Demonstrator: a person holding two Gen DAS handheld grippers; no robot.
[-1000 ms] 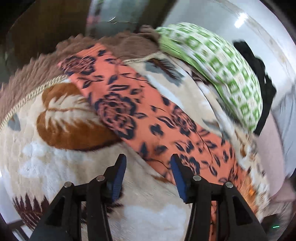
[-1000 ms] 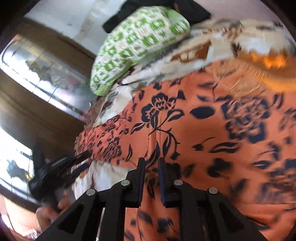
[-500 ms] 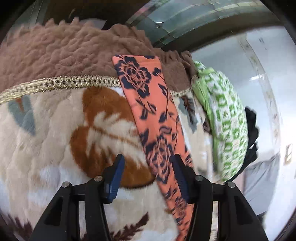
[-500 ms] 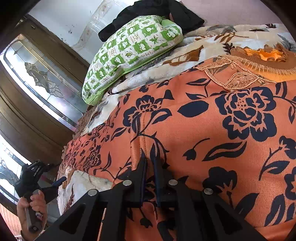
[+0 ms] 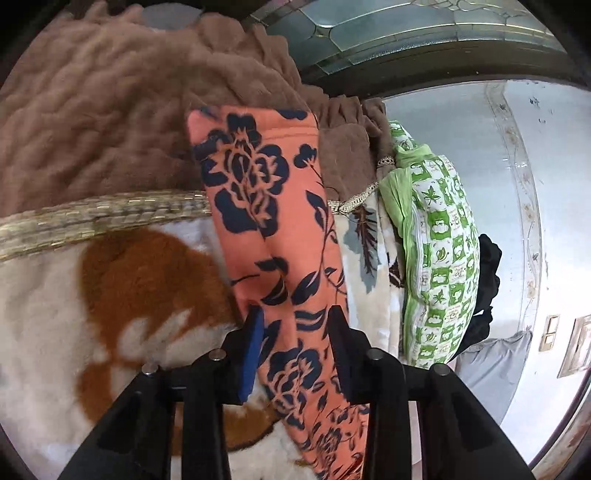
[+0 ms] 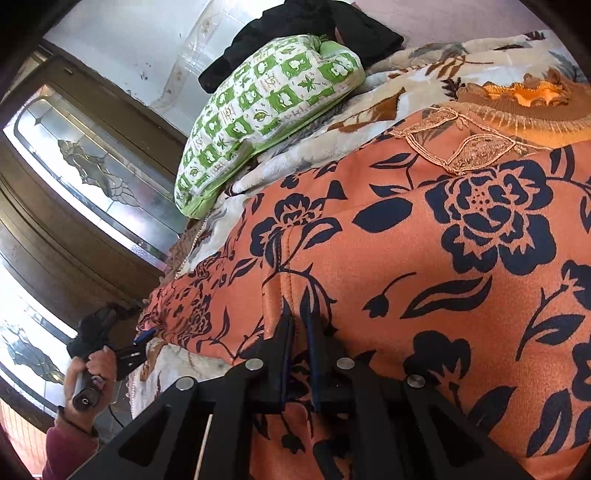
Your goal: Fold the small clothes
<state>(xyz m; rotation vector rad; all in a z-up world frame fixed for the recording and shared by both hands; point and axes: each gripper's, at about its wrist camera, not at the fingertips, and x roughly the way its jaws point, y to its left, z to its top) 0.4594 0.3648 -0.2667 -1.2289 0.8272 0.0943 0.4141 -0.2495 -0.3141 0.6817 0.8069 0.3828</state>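
An orange garment with dark blue flowers (image 6: 443, 280) lies spread on a patterned fleece blanket (image 5: 74, 332). Its sleeve (image 5: 266, 206) runs away from my left gripper (image 5: 293, 317) toward the brown blanket border. My left gripper is open, its jaws standing on either side of the sleeve. My right gripper (image 6: 297, 314) is shut on a fold of the garment at the seam near the armpit. The left gripper and the hand holding it also show in the right wrist view (image 6: 129, 350), at the sleeve end.
A green and white checked pillow (image 6: 266, 110) lies at the far side of the blanket, with black cloth (image 6: 295, 33) behind it. A glazed wooden door (image 6: 92, 177) and white wall stand behind. The blanket's brown plush border (image 5: 110, 110) has a gold braid.
My left gripper has moved along the sleeve toward its end and now straddles it, jaws closer together. My right gripper has stayed shut on the garment seam.
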